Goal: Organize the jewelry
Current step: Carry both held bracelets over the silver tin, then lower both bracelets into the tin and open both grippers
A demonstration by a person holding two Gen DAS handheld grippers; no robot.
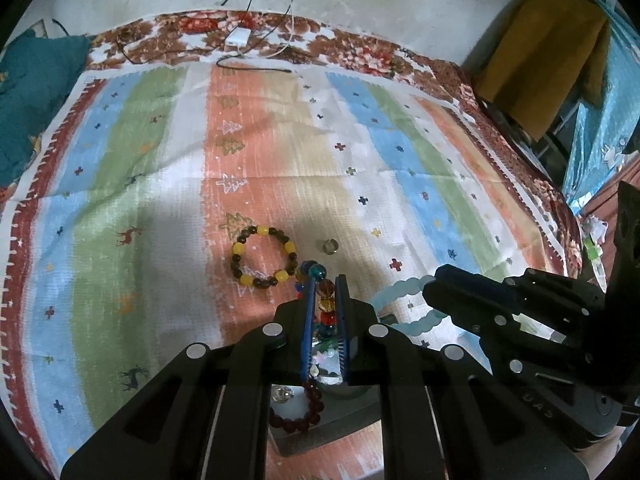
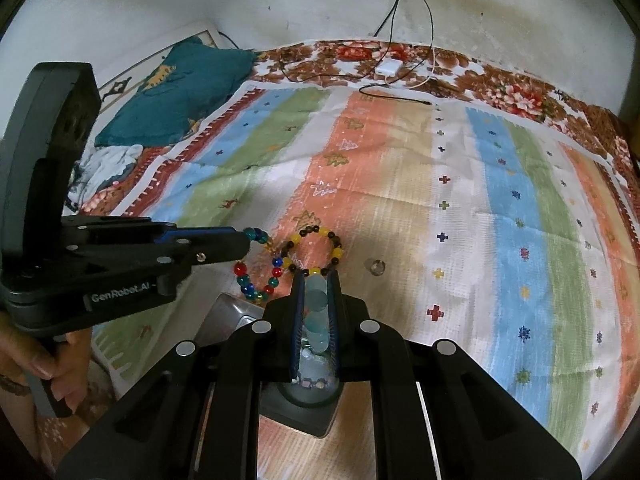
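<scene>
My left gripper (image 1: pixel 326 280) is shut on a string of blue, amber and red beads, the multicoloured bracelet (image 1: pixel 325 300), which hangs free below it as a loop (image 2: pixel 258 280). My right gripper (image 2: pixel 315 276) is shut on a pale blue bead bracelet (image 2: pixel 318 312), seen as a light blue loop (image 1: pixel 404 304) in the left wrist view. Both grippers hover side by side just above the striped cloth. A yellow-and-dark bead bracelet (image 1: pixel 264 256) lies flat on the cloth just beyond them. A dark red bracelet (image 1: pixel 302 416) rests in a grey tray (image 1: pixel 320 440) under the left gripper.
A small clear ring-like piece (image 1: pixel 330 246) lies right of the yellow bracelet. The striped cloth (image 1: pixel 160 160) covers a bed with a floral sheet. A teal cushion (image 2: pixel 180 88) is at the far left, a white charger with cables (image 2: pixel 388 67) at the back. A hand (image 2: pixel 40 360) holds the left gripper's handle.
</scene>
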